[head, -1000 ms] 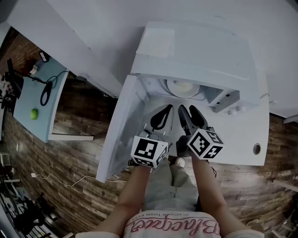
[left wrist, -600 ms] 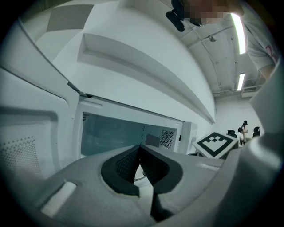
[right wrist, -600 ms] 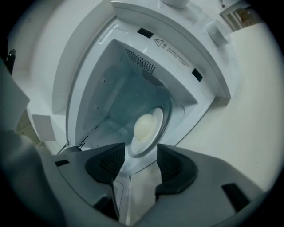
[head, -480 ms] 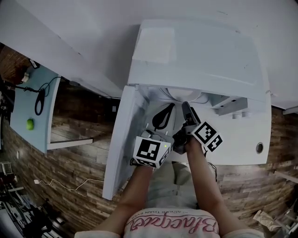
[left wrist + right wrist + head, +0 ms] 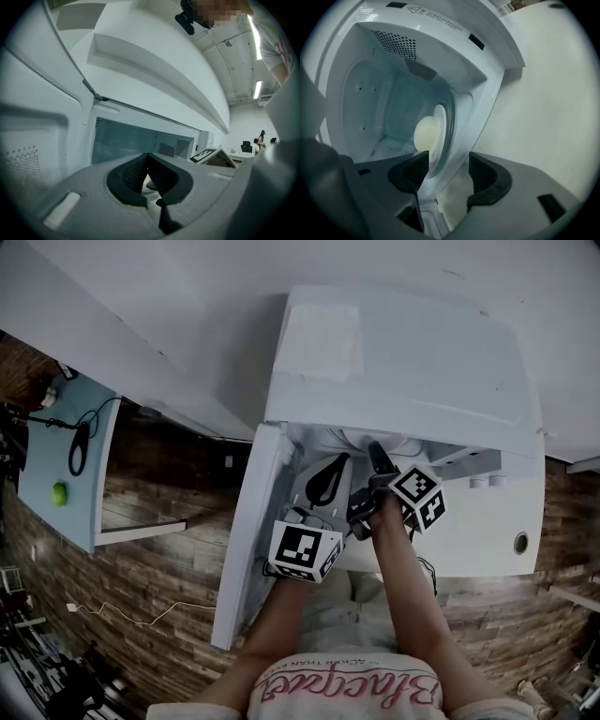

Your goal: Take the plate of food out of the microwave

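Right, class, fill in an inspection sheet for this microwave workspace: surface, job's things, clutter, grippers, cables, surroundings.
Surface: white counter carrying the microwave.
Job's things: microwave door open; plate of pale food inside.
Clutter: green ball on a blue table.
Grippers: left gripper shut, empty; right gripper open, just widened, plate rim ahead between its fingers, not gripped.
Cables: black cable on the blue table; white cable on the floor.
Surroundings: wood-plank floor.
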The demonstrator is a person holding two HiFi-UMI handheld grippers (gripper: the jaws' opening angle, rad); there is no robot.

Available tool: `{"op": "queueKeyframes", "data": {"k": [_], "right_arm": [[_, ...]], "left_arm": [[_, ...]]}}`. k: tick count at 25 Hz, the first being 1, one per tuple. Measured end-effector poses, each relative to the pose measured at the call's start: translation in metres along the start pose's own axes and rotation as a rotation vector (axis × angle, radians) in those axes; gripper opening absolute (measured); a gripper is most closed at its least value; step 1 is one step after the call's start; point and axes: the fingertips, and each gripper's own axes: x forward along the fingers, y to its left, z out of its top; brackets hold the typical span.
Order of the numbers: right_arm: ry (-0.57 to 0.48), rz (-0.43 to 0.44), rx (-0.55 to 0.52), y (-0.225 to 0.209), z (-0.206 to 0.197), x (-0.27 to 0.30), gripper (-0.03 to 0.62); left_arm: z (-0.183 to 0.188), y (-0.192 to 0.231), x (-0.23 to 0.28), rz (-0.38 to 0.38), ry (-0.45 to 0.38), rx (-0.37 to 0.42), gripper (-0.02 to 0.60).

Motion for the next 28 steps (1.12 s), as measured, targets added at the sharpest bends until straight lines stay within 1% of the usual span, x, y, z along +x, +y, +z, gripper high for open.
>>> {"op": "queueKeyframes", "data": {"k": [6, 9, 11, 14, 15, 18, 23, 27, 28], "right_arm": [[0.011, -0.077, 0.060, -0.006, 0.002, 0.008, 0.259], [0.012, -0.085, 0.077, -0.009, 0.002, 0.007, 0.272], [0.006, -0.082, 0.087, -0.010, 0.003, 0.003, 0.268], [0.024, -0.070, 0.062, -0.008, 0.002, -0.005, 0.215], [0.033, -0.064, 0.057, -0.006, 0.001, -0.006, 0.185], [0.048, -0.045, 0.061, -0.003, 0.003, -0.008, 0.130], [0.075, -0.014, 0.098, -0.002, 0.003, -0.011, 0.109], [0.092, 0.009, 0.106, 0.001, 0.005, -0.013, 0.098], [0.093, 0.016, 0.098, 0.004, 0.006, -0.015, 0.074]], "left_arm": [[0.000, 0.000, -0.001, 0.002, 0.001, 0.005, 0.003], [0.001, 0.003, -0.002, 0.012, -0.002, 0.008, 0.003], [0.002, 0.006, -0.002, 0.019, -0.004, 0.007, 0.003], [0.001, 0.009, -0.003, 0.029, -0.006, 0.006, 0.003], [0.001, 0.009, -0.004, 0.033, -0.006, 0.005, 0.003], [-0.001, 0.010, -0.004, 0.040, -0.004, 0.006, 0.003], [0.000, 0.007, -0.007, 0.041, -0.005, 0.010, 0.003], [-0.001, 0.006, -0.009, 0.044, -0.003, 0.014, 0.003], [-0.001, 0.006, -0.009, 0.044, -0.003, 0.015, 0.003]]}}
